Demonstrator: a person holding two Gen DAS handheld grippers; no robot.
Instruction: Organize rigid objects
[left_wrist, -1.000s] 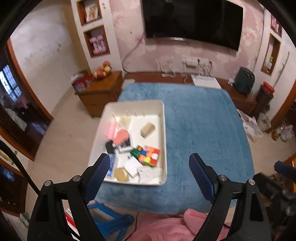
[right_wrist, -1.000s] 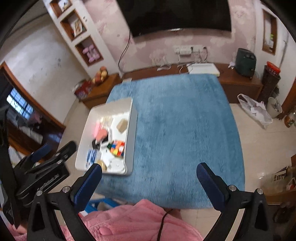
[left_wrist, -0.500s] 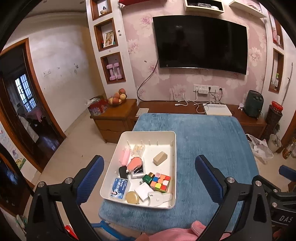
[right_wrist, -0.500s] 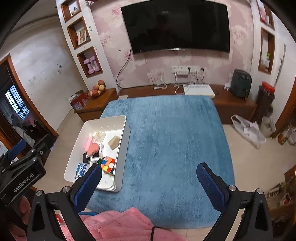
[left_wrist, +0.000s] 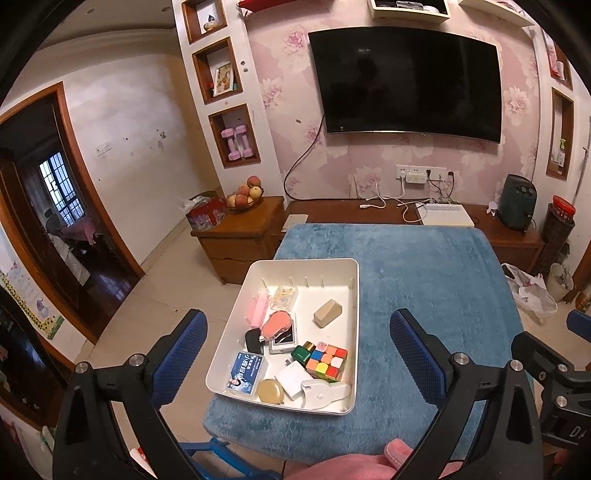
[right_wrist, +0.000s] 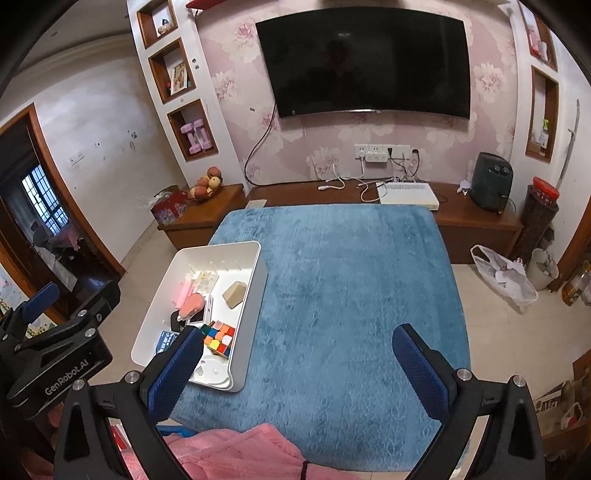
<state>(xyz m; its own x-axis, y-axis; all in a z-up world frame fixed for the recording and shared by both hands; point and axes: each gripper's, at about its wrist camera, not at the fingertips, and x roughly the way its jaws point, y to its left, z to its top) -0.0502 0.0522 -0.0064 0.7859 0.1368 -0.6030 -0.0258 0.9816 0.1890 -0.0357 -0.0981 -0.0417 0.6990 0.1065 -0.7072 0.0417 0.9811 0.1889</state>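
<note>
A white tray (left_wrist: 352, 280) sits on the left part of a blue-covered table (left_wrist: 424, 280). It holds a colour cube (left_wrist: 327, 361), a tan block (left_wrist: 327, 312), a pink comb-like piece (left_wrist: 276, 324), a blue card pack (left_wrist: 246, 376), a white plug (left_wrist: 291, 380) and other small items. My left gripper (left_wrist: 295, 354) is open and empty, held above the tray's near end. My right gripper (right_wrist: 295, 365) is open and empty over the table's near middle, right of the tray (right_wrist: 258, 280); the cube (right_wrist: 219, 338) shows beside its left finger.
A wooden cabinet (left_wrist: 236, 236) with a fruit bowl (left_wrist: 243, 195) stands beyond the tray's far left. A low TV bench (right_wrist: 461, 218) with a white box and a dark heater lines the far wall. Pink cloth (right_wrist: 236, 454) lies at the near edge.
Both grippers have risen and tilted up, so the tray looks smaller and the far wall and TV come into view. Both stay open and empty.
</note>
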